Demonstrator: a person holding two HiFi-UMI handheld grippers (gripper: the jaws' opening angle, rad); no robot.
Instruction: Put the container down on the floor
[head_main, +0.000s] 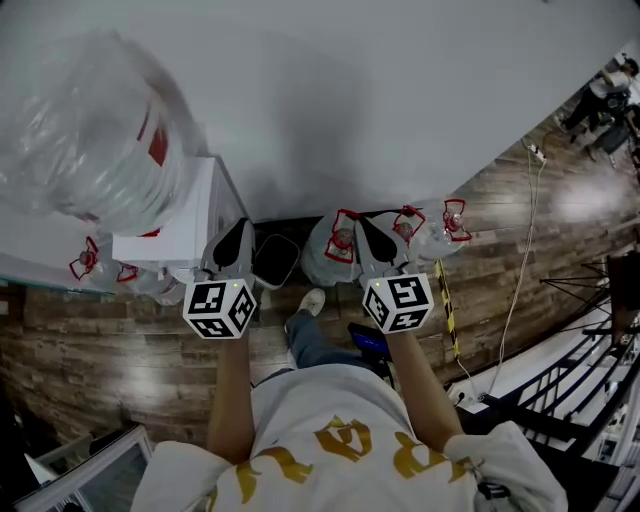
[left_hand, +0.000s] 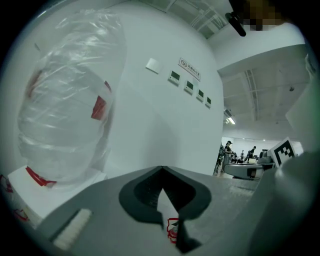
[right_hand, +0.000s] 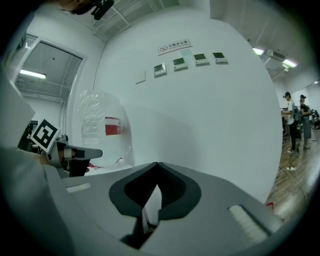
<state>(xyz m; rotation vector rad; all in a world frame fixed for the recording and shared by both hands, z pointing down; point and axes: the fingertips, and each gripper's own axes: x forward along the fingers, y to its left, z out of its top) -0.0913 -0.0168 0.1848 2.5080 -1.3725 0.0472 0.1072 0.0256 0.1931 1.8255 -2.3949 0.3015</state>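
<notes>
While my left gripper (head_main: 238, 236) and right gripper (head_main: 368, 232) are clenched empty, I see the plastic-wrapped container (head_main: 90, 130) up-left, nearer the left.

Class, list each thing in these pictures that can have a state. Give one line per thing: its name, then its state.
Left claw: shut, holding nothing.
Right claw: shut, holding nothing.
Big wrapped container: upright on the white box, not on the floor.
Other wrapped containers: resting on the floor by the wall.
</notes>
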